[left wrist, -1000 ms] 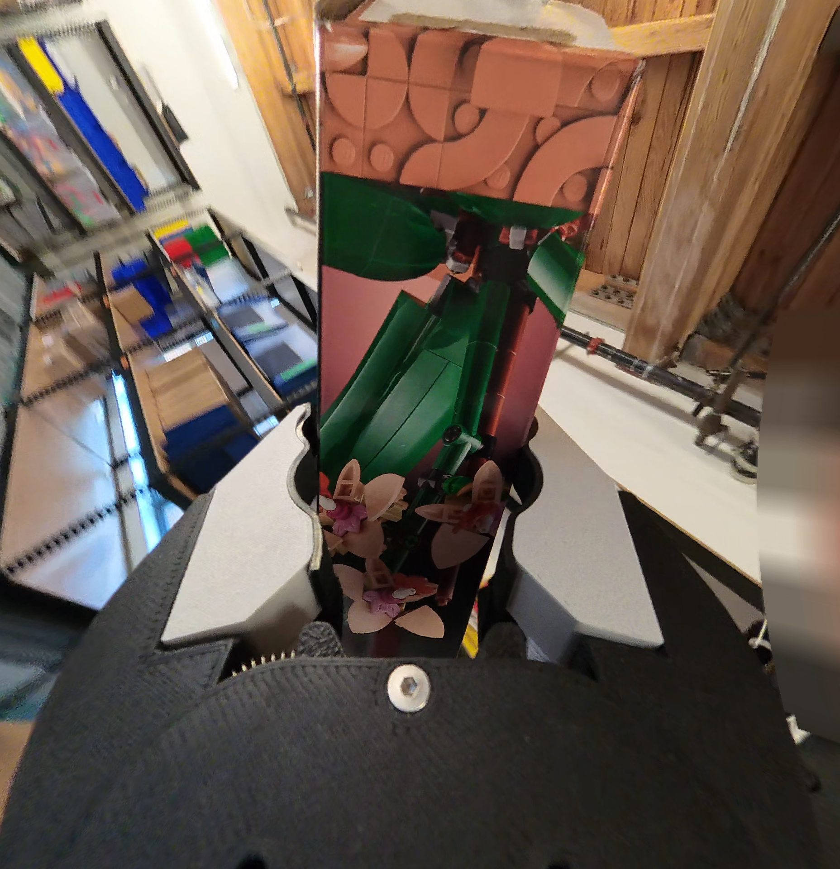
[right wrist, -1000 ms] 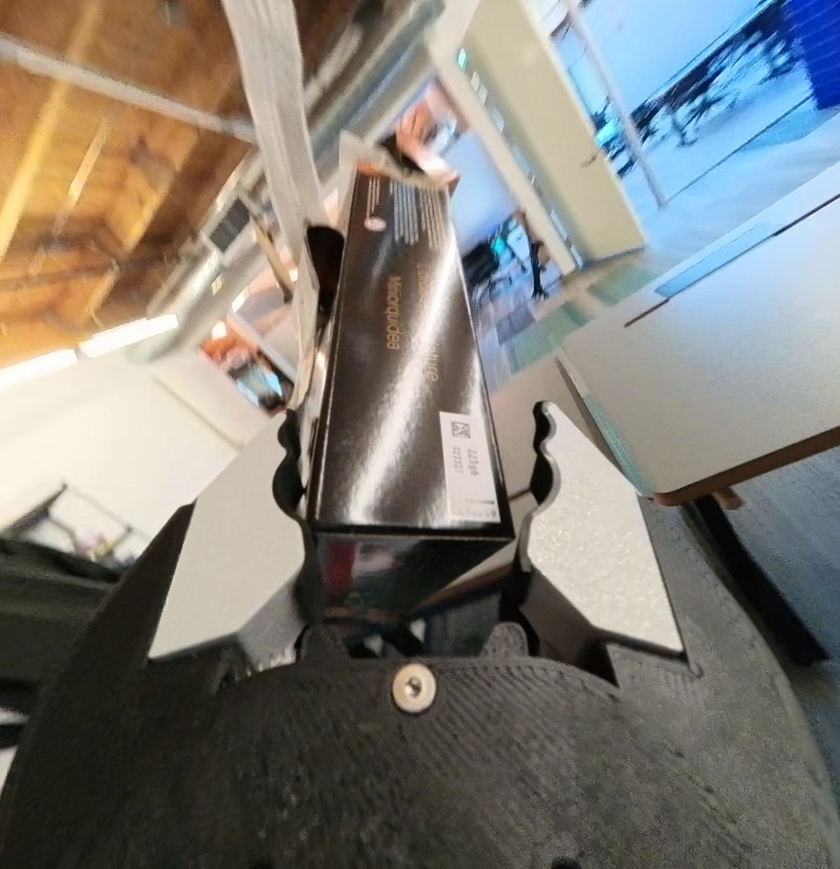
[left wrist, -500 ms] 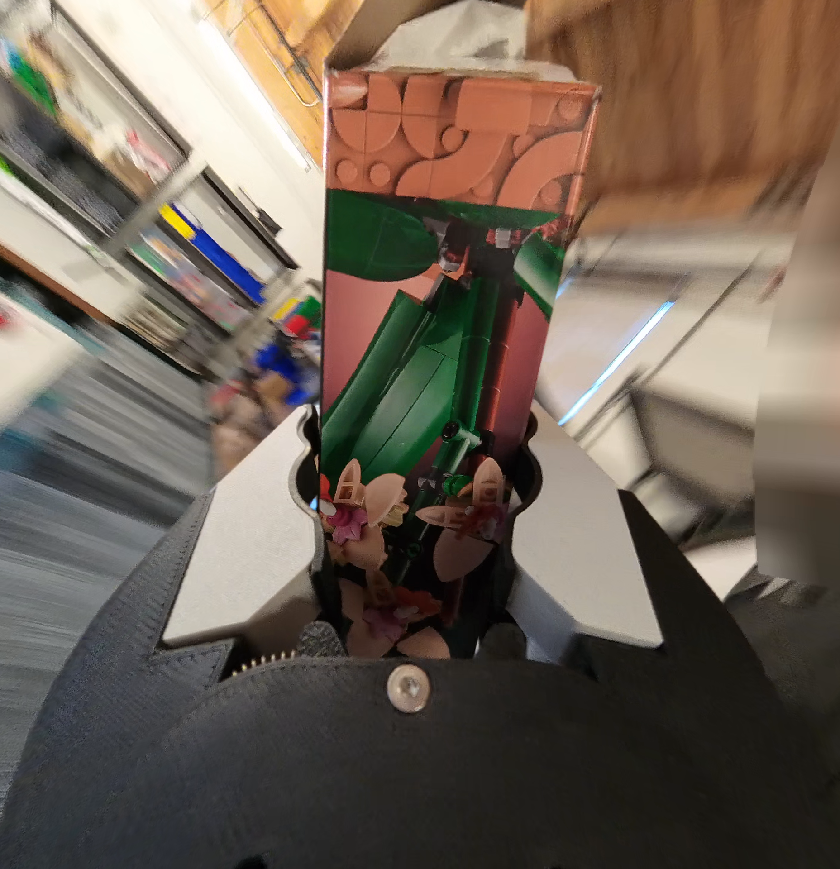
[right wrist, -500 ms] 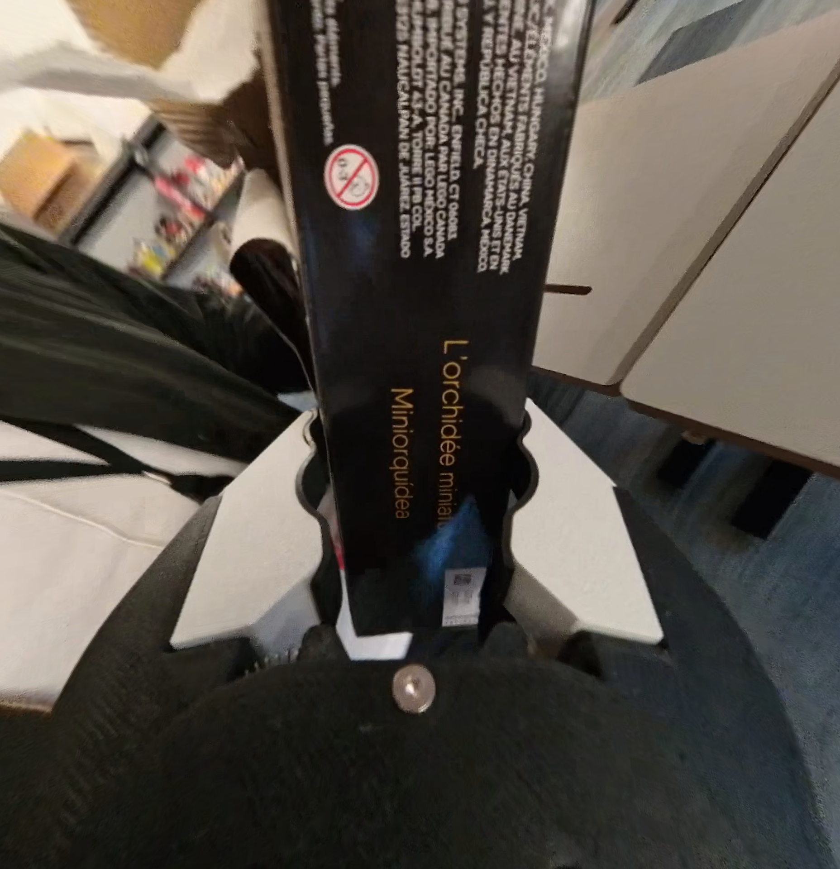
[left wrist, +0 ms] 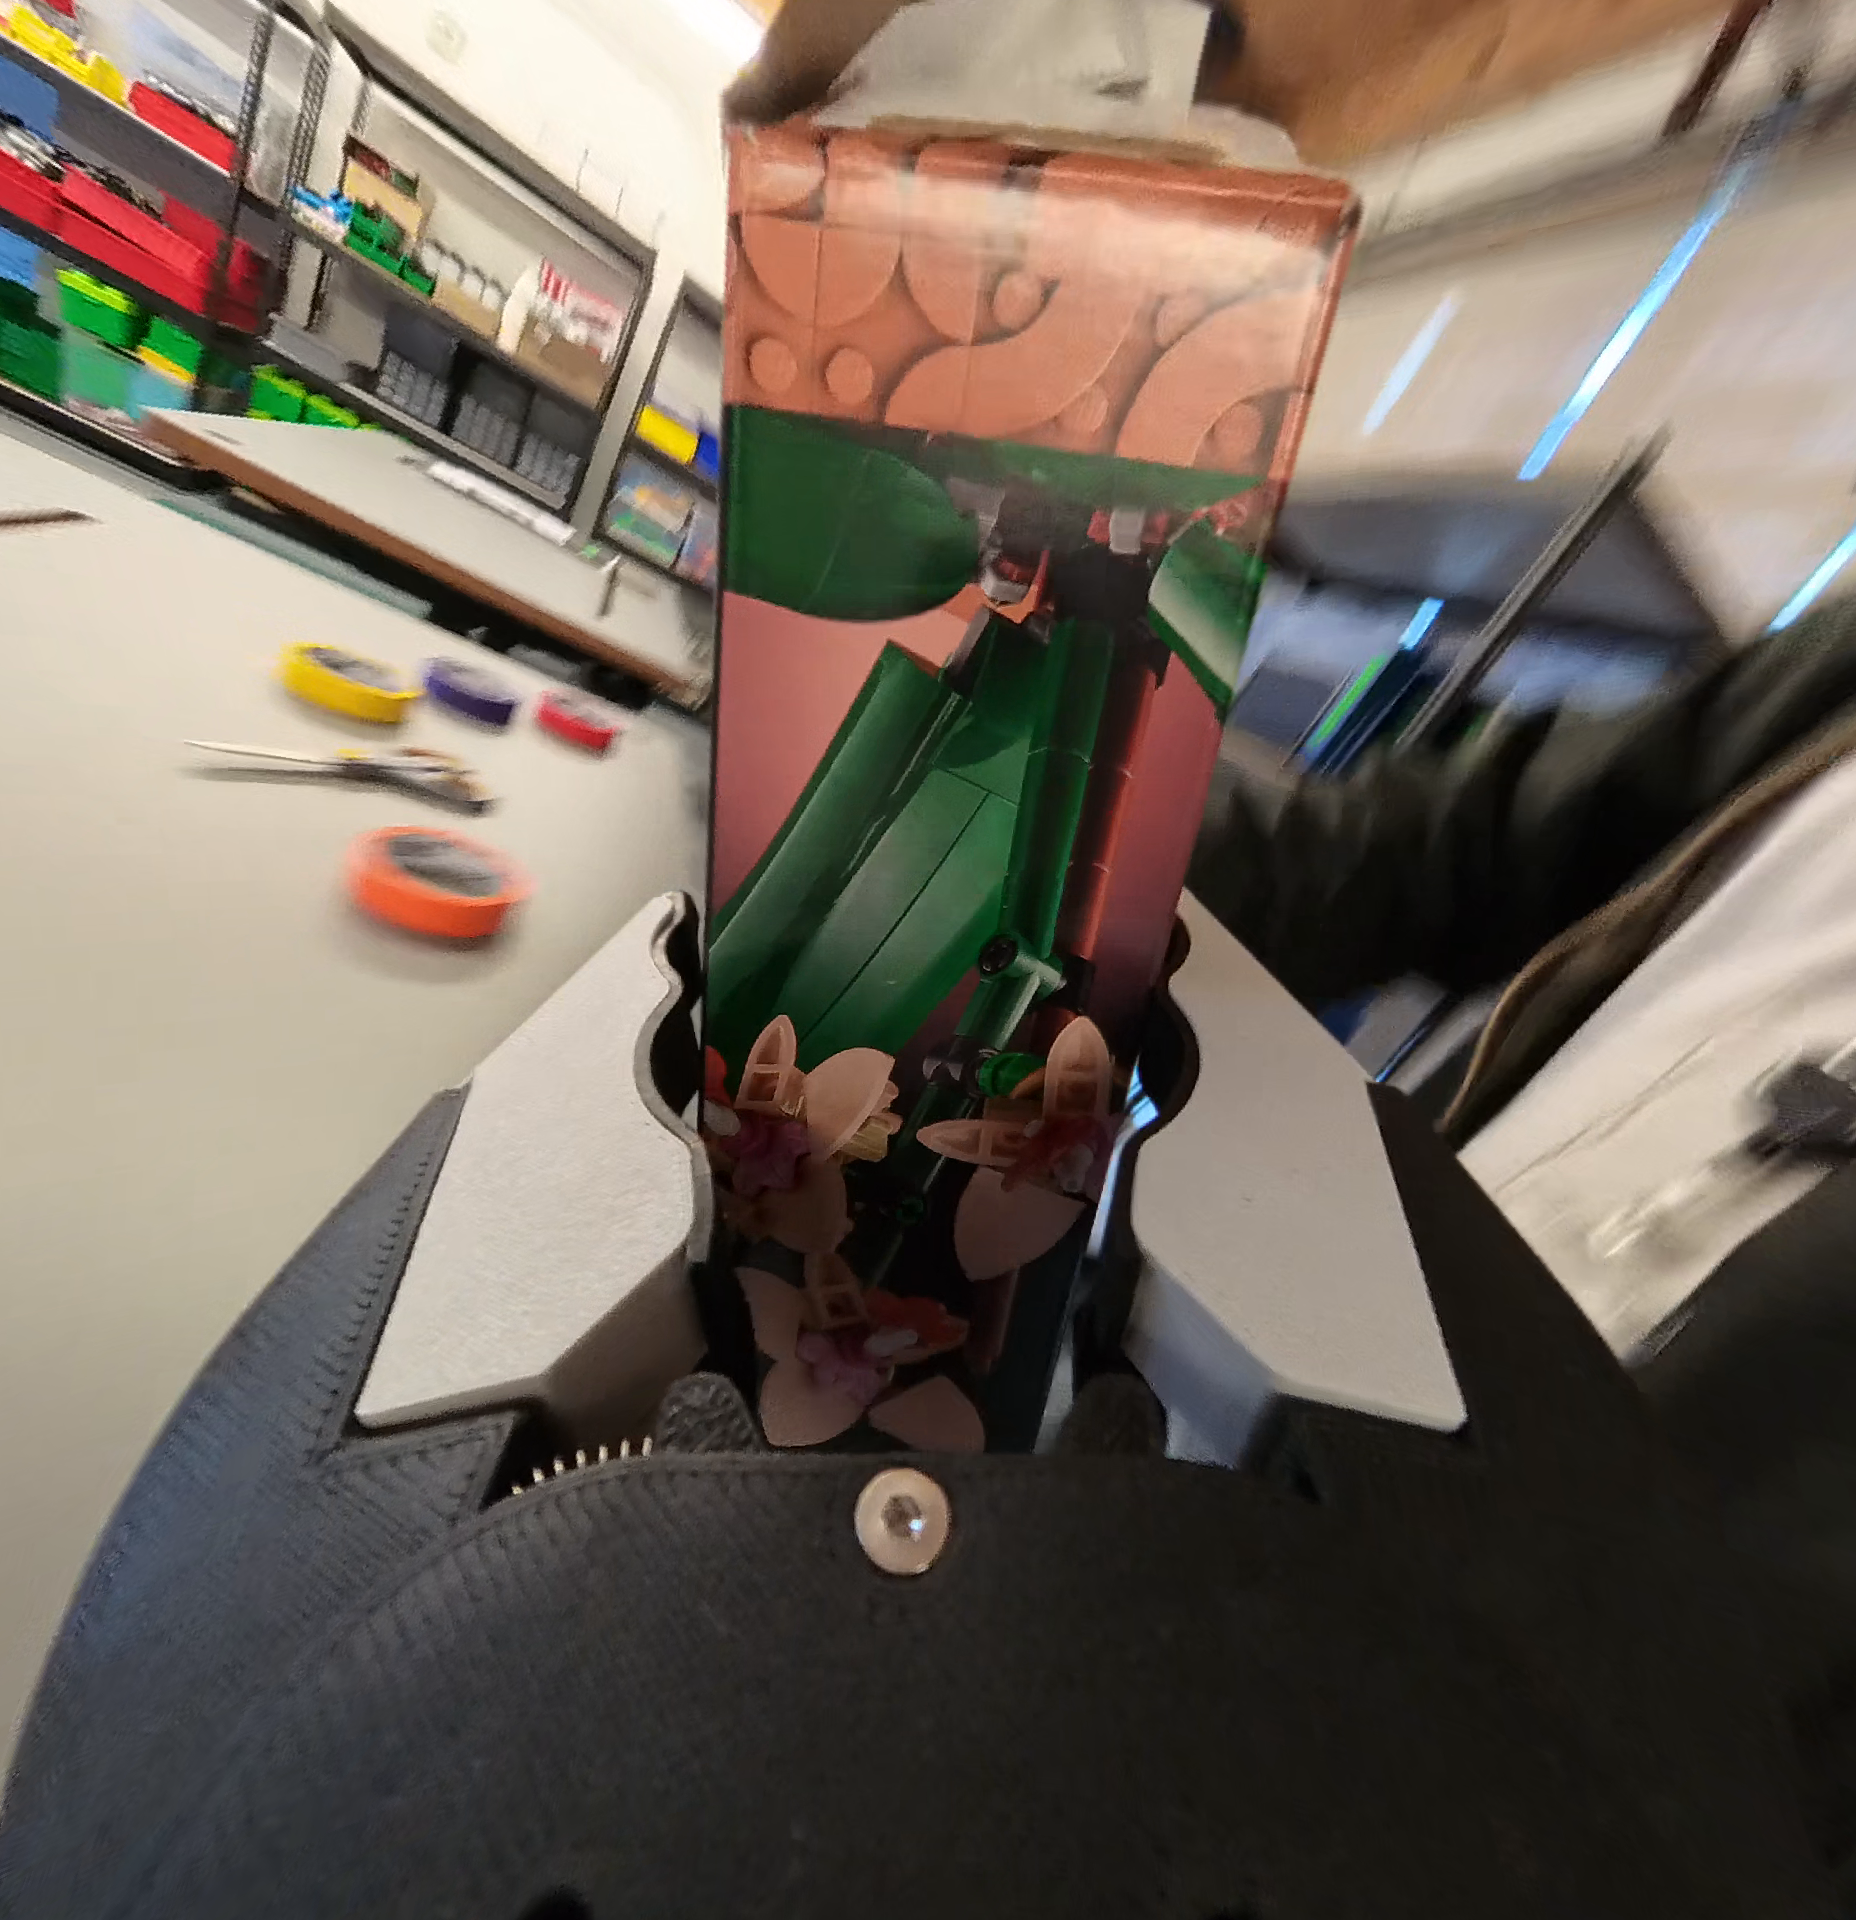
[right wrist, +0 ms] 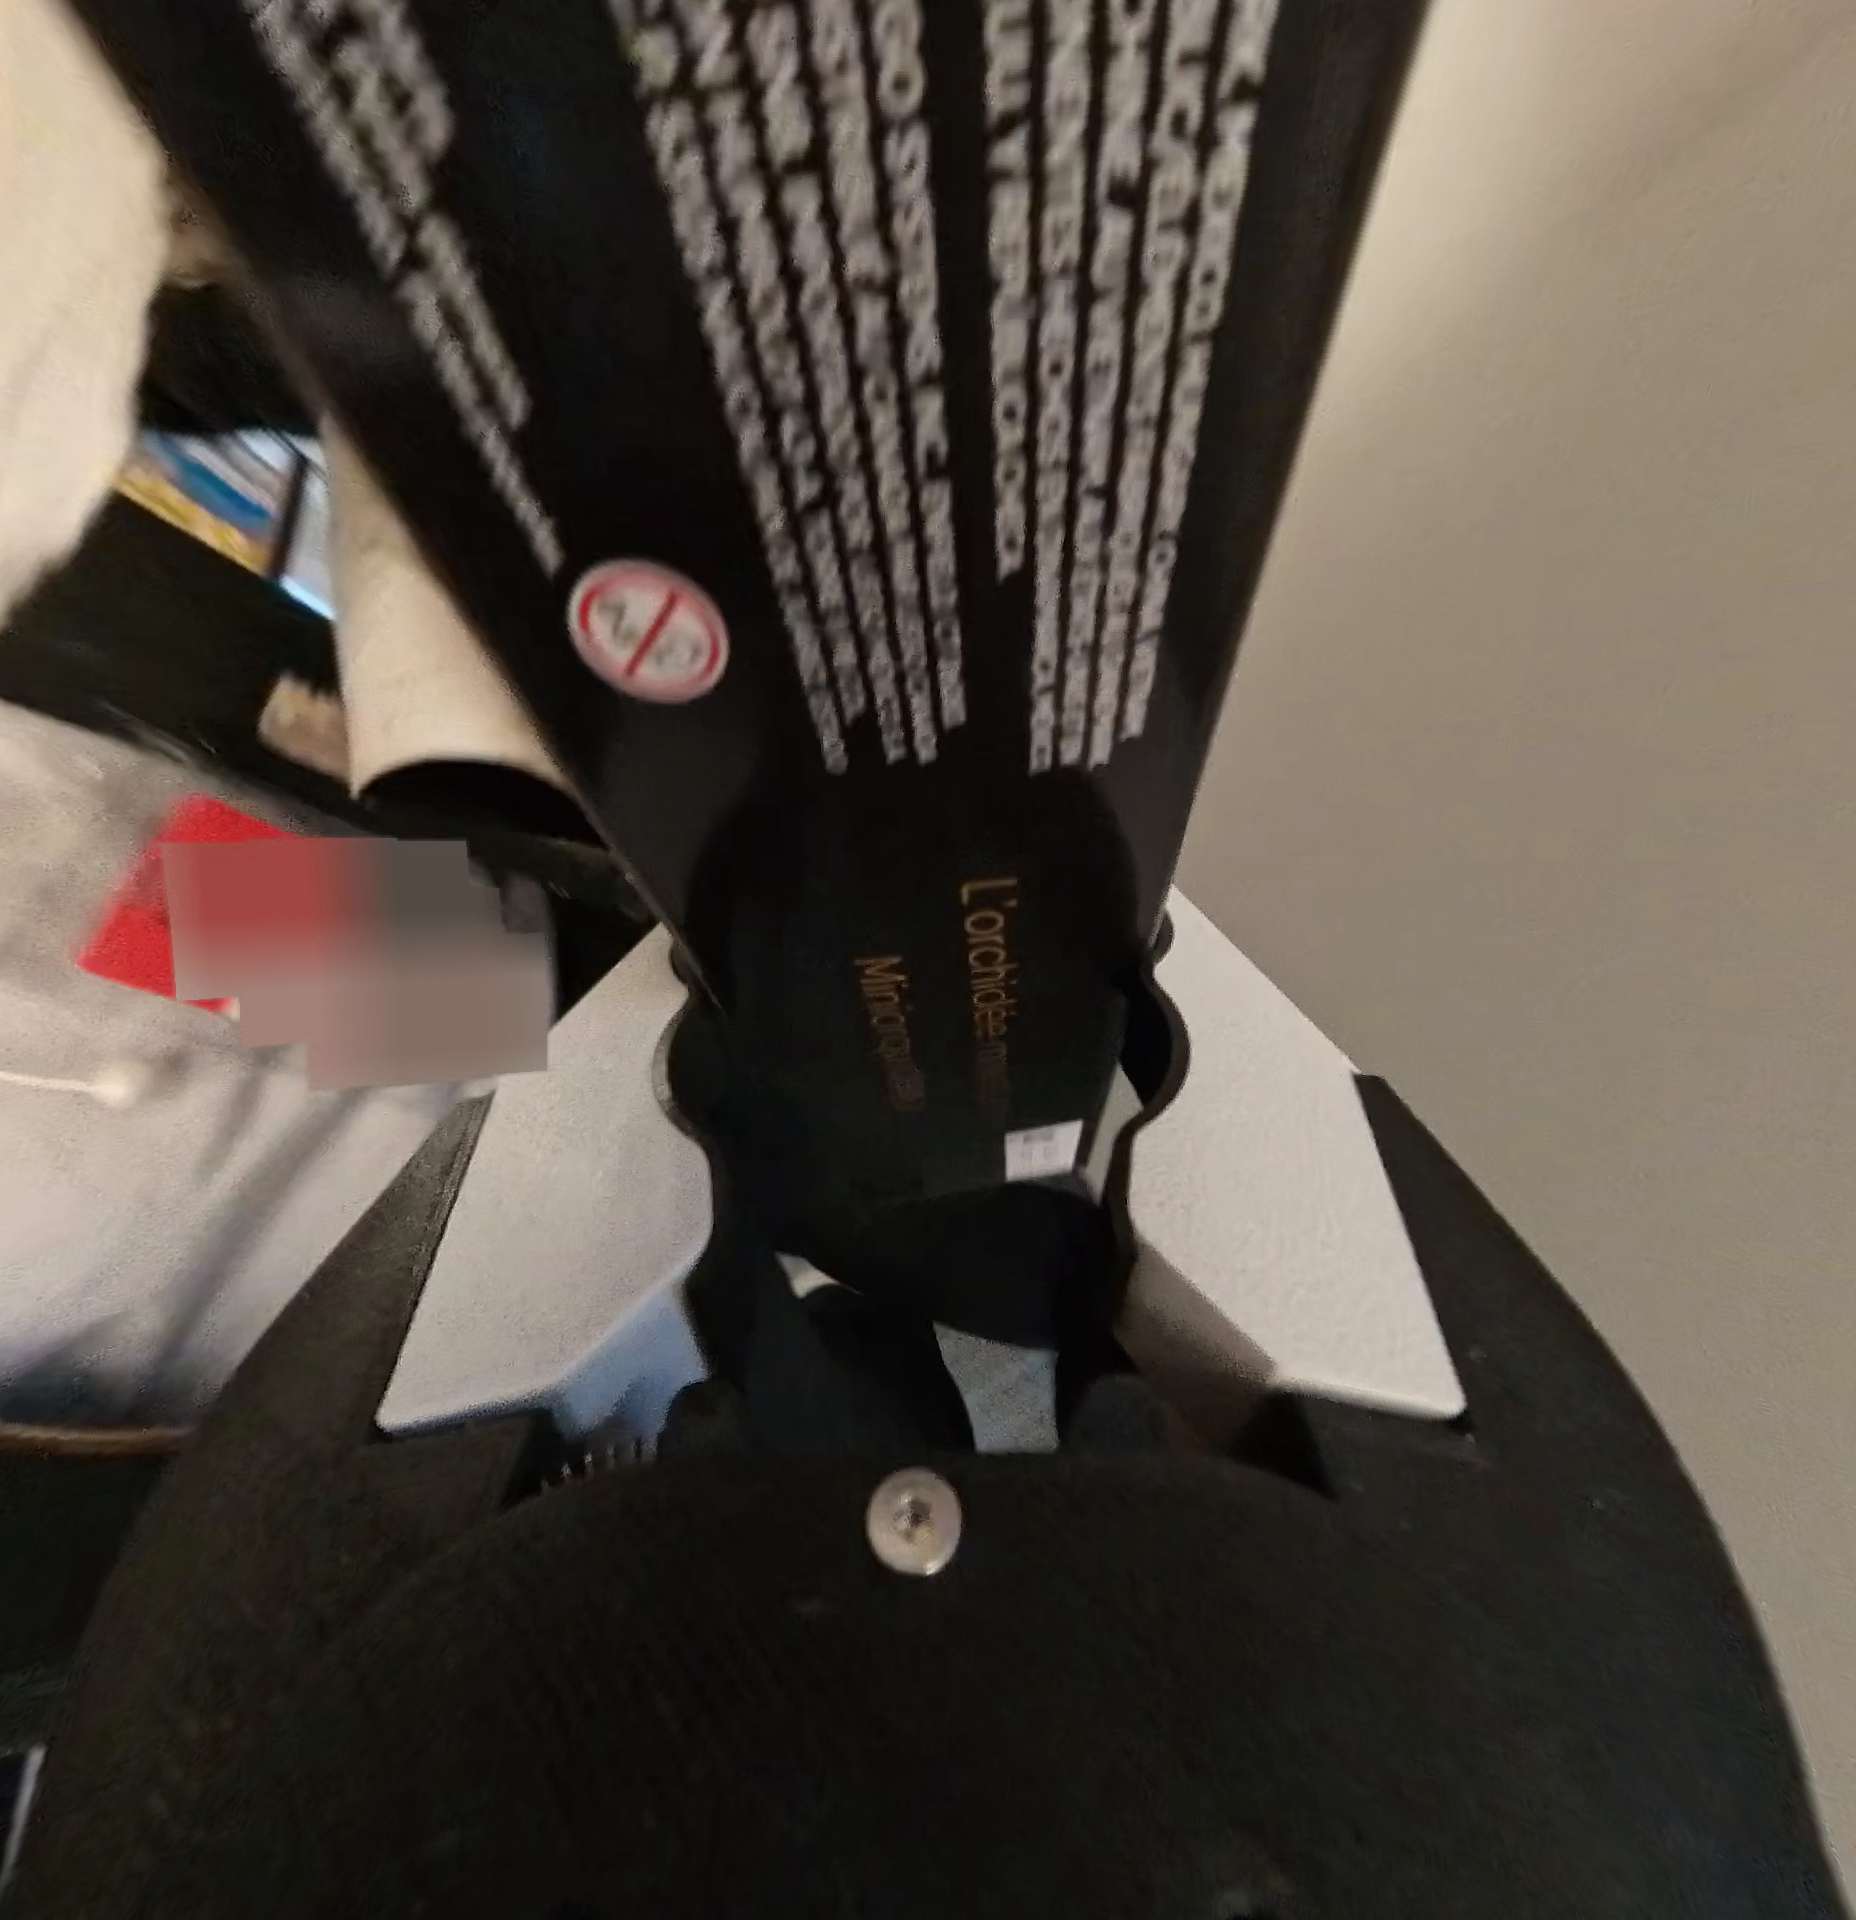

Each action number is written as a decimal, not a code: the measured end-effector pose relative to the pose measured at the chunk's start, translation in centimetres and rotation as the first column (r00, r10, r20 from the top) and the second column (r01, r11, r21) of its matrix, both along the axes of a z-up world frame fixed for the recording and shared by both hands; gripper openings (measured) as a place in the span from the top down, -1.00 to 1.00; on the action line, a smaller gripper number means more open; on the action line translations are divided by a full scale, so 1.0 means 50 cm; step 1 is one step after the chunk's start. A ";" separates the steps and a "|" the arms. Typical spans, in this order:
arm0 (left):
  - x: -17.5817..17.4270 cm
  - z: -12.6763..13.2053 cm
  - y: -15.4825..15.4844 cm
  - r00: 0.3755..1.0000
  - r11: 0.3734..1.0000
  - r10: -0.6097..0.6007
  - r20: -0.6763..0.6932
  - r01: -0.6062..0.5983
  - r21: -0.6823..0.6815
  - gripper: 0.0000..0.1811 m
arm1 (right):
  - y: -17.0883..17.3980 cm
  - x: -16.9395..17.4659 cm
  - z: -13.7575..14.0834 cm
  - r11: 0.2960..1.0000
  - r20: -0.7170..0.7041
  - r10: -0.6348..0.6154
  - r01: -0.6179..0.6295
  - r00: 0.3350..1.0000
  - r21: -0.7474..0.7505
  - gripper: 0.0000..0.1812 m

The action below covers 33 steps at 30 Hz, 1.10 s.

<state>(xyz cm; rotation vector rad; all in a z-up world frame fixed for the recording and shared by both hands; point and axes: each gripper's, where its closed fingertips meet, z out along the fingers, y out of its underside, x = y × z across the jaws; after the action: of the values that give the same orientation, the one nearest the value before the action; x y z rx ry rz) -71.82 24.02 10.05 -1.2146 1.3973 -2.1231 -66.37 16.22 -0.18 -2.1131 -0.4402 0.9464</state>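
My left gripper [left wrist: 929, 935] is shut on a tall cardboard box [left wrist: 1007, 520] printed with a brick-built plant: green leaves, pale pink flowers and a terracotta pot pattern. The box stands up out of the jaws, with its far end open and flaps loose. My right gripper [right wrist: 919, 945] is shut on a glossy black box face [right wrist: 903, 416] bearing white and gold print and a round red-and-white symbol. A loose pale flap [right wrist: 415, 644] hangs beside it. I cannot tell whether both grippers hold the same box.
A pale table [left wrist: 124, 987] on the left carries orange [left wrist: 436, 883], yellow [left wrist: 347, 681], purple [left wrist: 472, 691] and red [left wrist: 579, 719] tape rolls and scissors [left wrist: 342, 769]. Shelves of coloured bins [left wrist: 124, 260] stand behind. A person's dark sleeve [left wrist: 1423, 831] is at right.
Both views have swung round. The left view now faces the table with tape rolls. In the right view the black box fills more of the frame. Both grips are unchanged.
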 end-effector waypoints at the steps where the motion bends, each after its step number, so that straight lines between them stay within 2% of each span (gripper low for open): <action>1: 0.014 -0.017 0.016 1.000 0.999 -0.005 -0.005 0.005 0.047 0.07 | 0.022 0.015 -0.027 1.000 0.039 0.017 -0.017 0.999 -0.008 0.14; 4: 0.050 -0.049 0.065 0.999 0.993 0.016 -0.045 -0.011 0.116 0.06 | 0.080 0.049 -0.078 0.998 0.069 0.054 -0.052 0.996 -0.029 0.14; 8: 0.075 -0.063 0.122 0.997 0.985 0.073 -0.022 -0.069 0.158 0.06 | 0.147 0.087 -0.094 0.994 0.113 0.110 -0.111 0.987 0.005 0.15; 11: 0.098 -0.096 0.156 0.989 0.980 0.139 -0.048 -0.131 0.147 0.03 | 0.188 0.130 -0.105 0.985 0.178 0.166 -0.171 0.970 0.014 0.14; 15: 0.126 -0.136 0.174 0.965 0.962 0.251 -0.078 -0.239 0.134 -0.06 | 0.224 0.182 -0.133 0.961 0.297 0.264 -0.275 0.918 -0.004 0.14; 19: 0.144 -0.173 0.165 0.944 0.948 0.302 -0.131 -0.282 0.149 -0.09 | 0.228 0.208 -0.172 0.934 0.333 0.346 -0.356 0.877 -0.031 0.13; 24: 0.142 -0.155 0.155 0.917 0.916 0.385 -0.108 -0.364 0.171 -0.02 | 0.227 0.219 -0.186 0.907 0.353 0.391 -0.422 0.850 0.012 0.14; 28: 0.092 -0.120 0.162 0.860 0.853 0.500 -0.099 -0.469 0.230 0.03 | 0.226 0.219 -0.187 0.892 0.358 0.404 -0.450 0.842 0.051 0.13; 30: 0.063 -0.086 0.167 0.825 0.812 0.559 -0.087 -0.523 0.260 0.03 | 0.222 0.218 -0.189 0.887 0.363 0.410 -0.458 0.837 0.052 0.13; 33: 0.042 0.000 0.153 0.800 0.759 0.600 -0.028 -0.557 0.336 0.05 | 0.215 0.221 -0.195 0.895 0.378 0.402 -0.444 0.834 0.027 0.11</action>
<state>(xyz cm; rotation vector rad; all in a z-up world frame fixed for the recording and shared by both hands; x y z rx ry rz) -69.72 31.69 10.03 -1.4419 1.1408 -1.3574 -55.31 26.98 -9.93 -2.1258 -1.1689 0.7349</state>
